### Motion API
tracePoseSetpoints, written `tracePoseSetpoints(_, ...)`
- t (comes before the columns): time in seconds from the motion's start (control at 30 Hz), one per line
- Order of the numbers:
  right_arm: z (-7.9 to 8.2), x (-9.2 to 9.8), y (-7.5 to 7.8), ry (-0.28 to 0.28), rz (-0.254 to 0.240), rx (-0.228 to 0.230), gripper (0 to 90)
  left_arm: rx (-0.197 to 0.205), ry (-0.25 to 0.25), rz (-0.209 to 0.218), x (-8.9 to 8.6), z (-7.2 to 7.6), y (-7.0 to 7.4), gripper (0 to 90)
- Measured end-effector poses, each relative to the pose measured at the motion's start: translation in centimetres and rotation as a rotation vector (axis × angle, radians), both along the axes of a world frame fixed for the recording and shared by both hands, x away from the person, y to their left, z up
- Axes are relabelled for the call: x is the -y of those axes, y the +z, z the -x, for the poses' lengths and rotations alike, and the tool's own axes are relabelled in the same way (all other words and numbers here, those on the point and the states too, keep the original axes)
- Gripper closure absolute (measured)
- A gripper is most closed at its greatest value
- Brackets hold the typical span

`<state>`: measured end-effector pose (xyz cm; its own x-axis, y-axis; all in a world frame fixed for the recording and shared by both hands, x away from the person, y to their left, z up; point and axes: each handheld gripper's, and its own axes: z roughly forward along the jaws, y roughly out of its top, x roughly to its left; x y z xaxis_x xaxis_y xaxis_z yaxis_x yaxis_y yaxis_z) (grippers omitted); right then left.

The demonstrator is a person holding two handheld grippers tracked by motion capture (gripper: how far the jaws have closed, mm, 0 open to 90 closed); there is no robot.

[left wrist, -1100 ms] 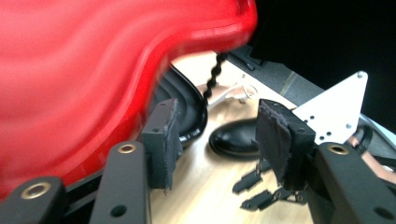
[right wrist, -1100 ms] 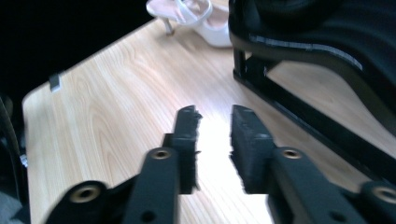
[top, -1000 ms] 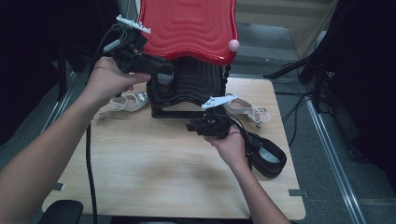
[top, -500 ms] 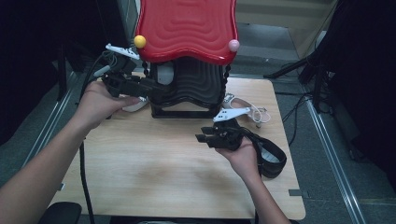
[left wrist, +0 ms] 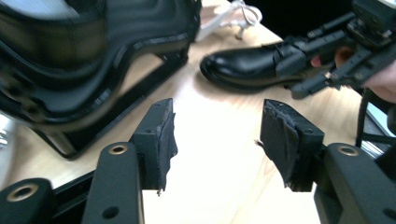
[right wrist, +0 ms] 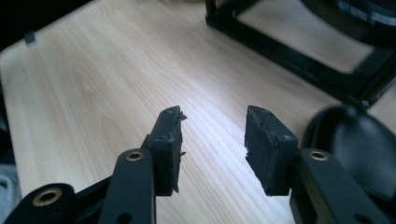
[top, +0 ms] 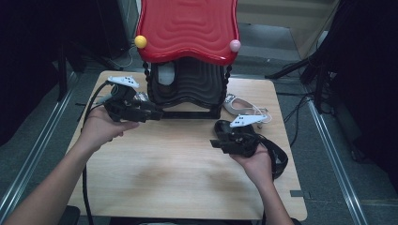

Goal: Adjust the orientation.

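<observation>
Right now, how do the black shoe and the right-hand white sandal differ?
The shoe is black, glossy, closed; the sandal white, strappy, open. The shoe lies nearer the person, the sandal back by the rack. Both rest on the table.

A red-topped black rack (top: 187,56) stands at the table's (top: 178,187) upper middle; a pale sandal (top: 244,105) lies right of it.

Pale, matt, straight-grained wooden tabletop (top: 178,178). Glossy red rippled plastic roof (top: 187,28) at far centre over a shiny black ribbed plastic stand (top: 190,89). Polished black leather shoe (left wrist: 247,65) at right. Matt black gripper pads (left wrist: 285,135), rough and frayed at the edges.
</observation>
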<state>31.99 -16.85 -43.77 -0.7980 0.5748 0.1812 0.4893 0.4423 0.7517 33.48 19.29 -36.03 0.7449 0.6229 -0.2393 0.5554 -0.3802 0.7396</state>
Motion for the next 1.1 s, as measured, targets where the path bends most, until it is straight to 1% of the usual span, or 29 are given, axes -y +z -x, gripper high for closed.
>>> tracePoseSetpoints(0.03,-0.1,0.1,-0.2,0.001,0.004,-0.002,57.6,0.002,-0.002,-0.011,0.1,0.2,-0.3,46.1)
tracePoseSetpoints(0.1,-0.2,0.4,-0.6,-0.006,-0.010,-0.021,57.5,0.000,-0.006,-0.003,0.1,0.5,-1.0,46.2)
tracePoseSetpoints(0.13,-0.2,0.6,-0.8,-0.007,-0.013,-0.031,57.5,0.005,-0.004,0.004,0.1,0.6,-1.4,46.1)
tracePoseSetpoints(0.17,-0.2,0.7,-1.0,-0.009,-0.012,-0.039,57.3,0.005,-0.006,0.002,0.1,0.8,-1.8,46.2)
tracePoseSetpoints(0.3,0.1,1.4,-1.3,-0.015,-0.003,-0.041,57.1,0.010,-0.010,-0.020,0.2,1.2,-3.3,46.4)
tracePoseSetpoints(0.33,0.2,1.7,-1.3,-0.020,-0.002,-0.042,57.1,0.012,-0.015,-0.034,0.2,1.3,-3.6,46.3)
tracePoseSetpoints(0.37,0.2,1.9,-1.4,-0.026,0.001,-0.041,57.1,0.015,-0.019,-0.037,0.2,1.5,-4.0,46.3)
tracePoseSetpoints(0.4,0.3,2.2,-1.6,-0.036,0.008,-0.048,56.9,0.017,-0.019,-0.033,0.2,1.6,-4.5,46.4)
tracePoseSetpoints(0.43,0.4,2.5,-1.7,-0.056,0.023,-0.061,56.8,0.012,-0.021,-0.031,0.2,1.6,-4.6,46.3)
tracePoseSetpoints(0.47,0.4,2.6,-1.8,-0.057,0.026,-0.063,56.9,0.002,-0.022,-0.033,0.2,1.7,-5.0,46.4)
tracePoseSetpoints(0.5,0.5,2.9,-2.0,-0.057,0.032,-0.061,56.8,0.001,-0.026,-0.041,0.2,1.8,-5.3,46.4)
tracePoseSetpoints(0.53,0.5,3.1,-2.1,-0.062,0.028,-0.067,56.9,0.011,-0.022,-0.035,0.1,2.0,-5.6,46.4)
tracePoseSetpoints(0.6,0.7,3.6,-2.2,-0.067,0.021,-0.072,56.9,0.001,-0.021,-0.005,0.0,2.1,-6.2,46.4)
tracePoseSetpoints(0.67,0.7,4.0,-2.3,-0.068,0.029,-0.071,57.1,-0.003,-0.014,0.012,0.0,2.3,-6.9,46.6)
tracePoseSetpoints(0.73,0.7,4.3,-2.4,-0.068,0.035,-0.078,57.2,-0.012,-0.017,-0.003,0.1,2.3,-7.4,46.7)
tracePoseSetpoints(0.77,0.7,4.5,-2.4,-0.071,0.035,-0.080,57.1,-0.010,-0.019,-0.011,0.2,2.3,-7.7,47.3)
tracePoseSetpoints(0.83,0.6,4.7,-2.6,-0.078,0.030,-0.083,57.3,-0.011,-0.032,0.002,0.5,2.3,-8.2,48.3)
tracePoseSetpoints(0.87,0.5,4.7,-2.7,-0.081,0.025,-0.089,57.7,-0.013,-0.036,0.001,0.7,2.2,-8.5,48.4)
tracePoseSetpoints(0.93,0.3,4.8,-3.0,-0.088,0.031,-0.101,57.8,-0.006,-0.040,-0.024,0.9,2.2,-8.9,48.5)
tracePoseSetpoints(0.97,0.2,4.8,-3.1,-0.089,0.035,-0.105,57.9,-0.005,-0.040,-0.029,1.0,2.2,-9.0,48.7)
tracePoseSetpoints(1.1,0.5,5.7,-2.9,-0.106,0.037,-0.091,58.0,-0.018,-0.035,-0.019,0.8,1.8,-9.4,48.7)
